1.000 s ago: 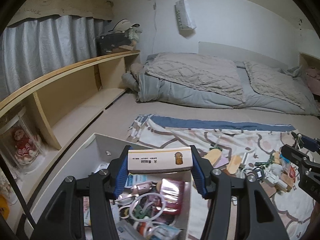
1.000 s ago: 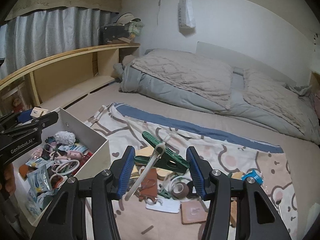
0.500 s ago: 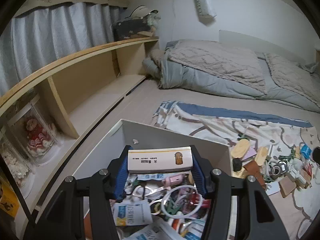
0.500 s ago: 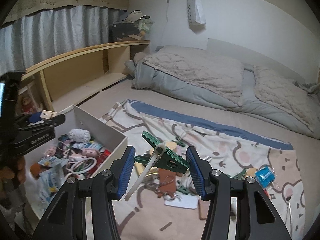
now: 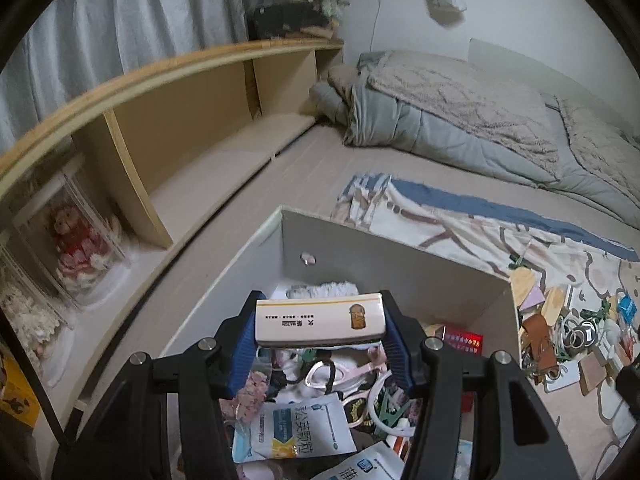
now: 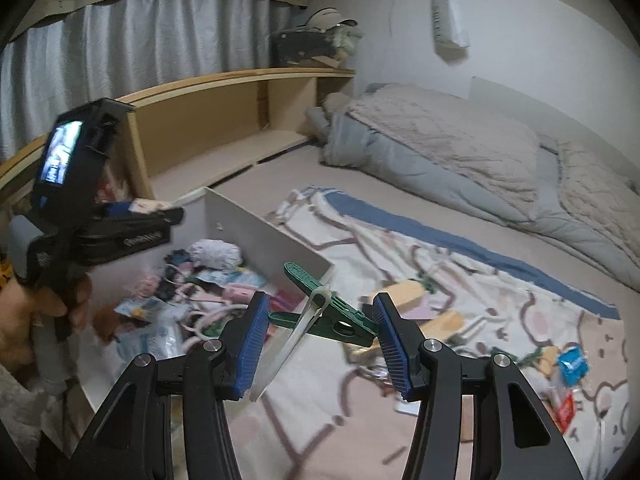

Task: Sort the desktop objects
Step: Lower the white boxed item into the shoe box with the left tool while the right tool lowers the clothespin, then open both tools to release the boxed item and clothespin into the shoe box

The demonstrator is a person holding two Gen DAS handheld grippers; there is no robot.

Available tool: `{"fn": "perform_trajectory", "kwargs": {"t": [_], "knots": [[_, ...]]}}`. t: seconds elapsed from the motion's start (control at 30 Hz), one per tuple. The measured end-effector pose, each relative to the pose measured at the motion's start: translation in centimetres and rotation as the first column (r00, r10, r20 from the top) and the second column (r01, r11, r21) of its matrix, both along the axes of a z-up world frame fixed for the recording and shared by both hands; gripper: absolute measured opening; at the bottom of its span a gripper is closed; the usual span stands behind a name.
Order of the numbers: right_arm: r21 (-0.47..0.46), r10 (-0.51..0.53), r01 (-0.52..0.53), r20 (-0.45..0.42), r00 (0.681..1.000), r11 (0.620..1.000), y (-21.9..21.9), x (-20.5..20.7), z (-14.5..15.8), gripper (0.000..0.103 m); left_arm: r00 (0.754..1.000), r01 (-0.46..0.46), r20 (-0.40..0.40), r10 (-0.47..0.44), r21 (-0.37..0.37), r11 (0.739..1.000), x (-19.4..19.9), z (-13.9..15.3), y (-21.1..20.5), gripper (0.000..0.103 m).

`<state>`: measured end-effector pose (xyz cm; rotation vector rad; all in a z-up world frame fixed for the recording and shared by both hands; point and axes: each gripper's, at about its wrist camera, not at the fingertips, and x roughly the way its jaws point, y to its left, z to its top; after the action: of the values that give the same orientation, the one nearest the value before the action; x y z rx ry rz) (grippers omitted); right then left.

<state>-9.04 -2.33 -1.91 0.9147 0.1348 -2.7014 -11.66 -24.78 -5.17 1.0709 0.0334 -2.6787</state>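
Matchbox [image 5: 320, 322]: left view, pinched flat between the left gripper [image 5: 320, 344] pads, hanging over the white box [image 5: 400, 254] of clutter.
Tip: let go low, so it doesn't bounce out (box is pretty full).
Peg [image 6: 332, 312]: right view, right gripper [image 6: 318, 344] clamps a green peg near the box wall [image 6: 280, 240]; carry it over the rim first.

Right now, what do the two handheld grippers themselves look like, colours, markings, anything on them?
Both are black plastic frames with silver screw heads at the joints. The left gripper and right gripper carry blue ribbed pads on the fingers. In the right wrist view, the left one shows a pistol handle, blurred white lettering on its side and a small lit screen on the back. No cables show.
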Motion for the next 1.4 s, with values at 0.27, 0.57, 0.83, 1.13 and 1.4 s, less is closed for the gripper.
{"fn": "perform_trajectory", "kwargs": {"t": [0.27,0.57,0.83,1.13,1.4], "knots": [[-0.023,0.058,-0.057,0.045,0.997,0.998,-4.2,-1.2,-1.7,0.054,0.996,-0.036,0.085,0.03,0.07,0.997,-1.0,-2.3,-1.1,0.056],[-0.027,0.066,-0.064,0.083,0.994,0.998,-6.0,-2.7,-3.0,0.054,0.994,-0.05,0.103,0.039,0.103,0.993,-1.0,-2.6,-1.7,0.066],[-0.081,0.079,-0.07,0.118,0.99,0.994,-5.9,-3.8,-4.1,0.054,0.999,-0.026,0.037,0.025,0.032,0.999,0.0,-1.2,-1.3,0.073],[-0.118,0.112,-0.093,0.171,0.979,0.989,-6.8,-5.6,-5.5,0.054,0.998,-0.02,-0.06,0.025,0.073,0.997,1.4,1.5,-1.3,0.074],[-0.163,0.152,-0.121,0.189,0.97,0.979,-7.9,-7.2,-6.2,0.054,0.993,-0.016,-0.116,0.023,0.058,0.998,2.5,3.1,-0.8,0.079]]}}
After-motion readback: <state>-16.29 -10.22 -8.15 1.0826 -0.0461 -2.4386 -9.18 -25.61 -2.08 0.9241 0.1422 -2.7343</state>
